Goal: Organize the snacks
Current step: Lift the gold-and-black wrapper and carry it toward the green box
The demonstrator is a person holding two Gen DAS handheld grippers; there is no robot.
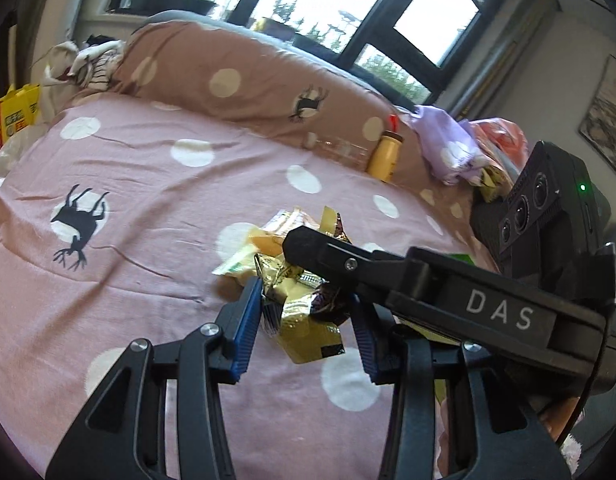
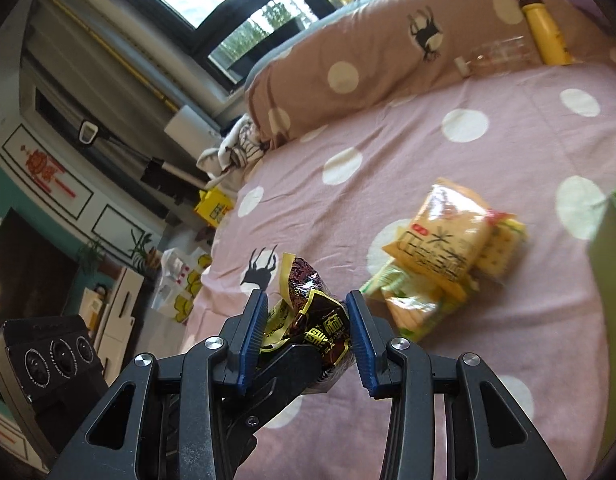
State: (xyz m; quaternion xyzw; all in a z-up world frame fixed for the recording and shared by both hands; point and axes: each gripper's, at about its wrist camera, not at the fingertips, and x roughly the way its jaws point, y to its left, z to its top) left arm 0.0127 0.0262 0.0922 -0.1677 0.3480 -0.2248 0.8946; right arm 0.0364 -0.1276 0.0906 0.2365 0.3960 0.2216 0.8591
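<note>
A dark brown and gold snack packet is between the blue pads of my right gripper, held above the pink bed; the pads press its sides. In the left wrist view my left gripper stands around the same gold and brown packets, with the right gripper's black finger crossing over them. The left pads sit wide, beside the packets. Yellow and green snack packets lie in a pile on the bedsheet, right of the right gripper.
A yellow bottle and a clear glass jar lie against the brown dotted pillow. A purple cloth and orange bag sit at the bed's right. A yellow box stands at the far left.
</note>
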